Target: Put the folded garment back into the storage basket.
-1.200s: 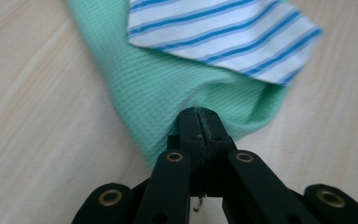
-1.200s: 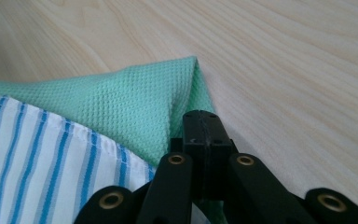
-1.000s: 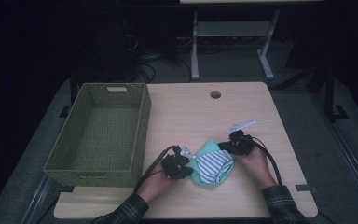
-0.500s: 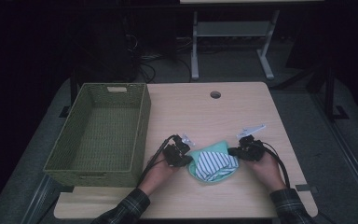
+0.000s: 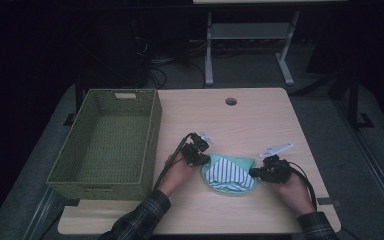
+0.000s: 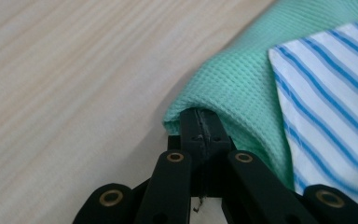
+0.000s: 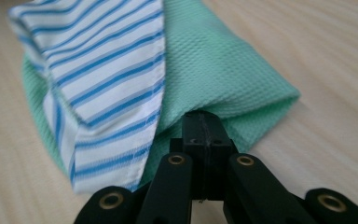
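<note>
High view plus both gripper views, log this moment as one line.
left gripper shut on green cloth | right gripper shut on green cloth | striped cloth on top | basket to the left

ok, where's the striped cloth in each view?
High view: striped cloth lower centre, lying on the green cloth, between the grippers.
Left gripper view: right edge, beside the shut jaws.
Right gripper view: upper left.
Shared landmark: the green cloth, which both grippers pinch.
</note>
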Demonstrator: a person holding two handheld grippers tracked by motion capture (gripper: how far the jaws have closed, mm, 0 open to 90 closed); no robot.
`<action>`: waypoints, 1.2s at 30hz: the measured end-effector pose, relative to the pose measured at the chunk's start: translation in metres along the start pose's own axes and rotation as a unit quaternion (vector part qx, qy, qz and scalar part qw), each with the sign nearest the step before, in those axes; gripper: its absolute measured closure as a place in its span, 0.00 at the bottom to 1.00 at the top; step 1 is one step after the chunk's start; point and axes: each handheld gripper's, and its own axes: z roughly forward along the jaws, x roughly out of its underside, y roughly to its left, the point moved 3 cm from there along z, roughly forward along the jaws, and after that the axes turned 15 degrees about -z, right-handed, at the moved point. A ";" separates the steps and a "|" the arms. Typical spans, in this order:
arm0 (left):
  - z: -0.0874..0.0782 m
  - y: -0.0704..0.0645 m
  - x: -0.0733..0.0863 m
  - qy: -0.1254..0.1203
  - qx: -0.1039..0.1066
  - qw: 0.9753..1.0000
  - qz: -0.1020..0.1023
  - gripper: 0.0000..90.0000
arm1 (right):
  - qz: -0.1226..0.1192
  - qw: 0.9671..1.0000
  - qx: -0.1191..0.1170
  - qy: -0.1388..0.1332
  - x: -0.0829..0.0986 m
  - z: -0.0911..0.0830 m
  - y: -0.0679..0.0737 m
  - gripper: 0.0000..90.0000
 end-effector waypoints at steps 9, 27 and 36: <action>-0.004 0.008 -0.005 -0.017 0.007 1.000 -0.009 0.98 | -0.015 1.000 0.002 -0.013 -0.004 -0.006 0.003 1.00; -0.045 -0.001 0.022 -0.040 0.062 0.997 -0.021 0.50 | 0.029 0.998 0.039 -0.040 -0.013 0.007 -0.056 1.00; -0.051 -0.016 0.034 -0.032 0.067 0.997 0.005 0.32 | 0.022 0.999 0.024 -0.024 -0.007 0.007 -0.046 1.00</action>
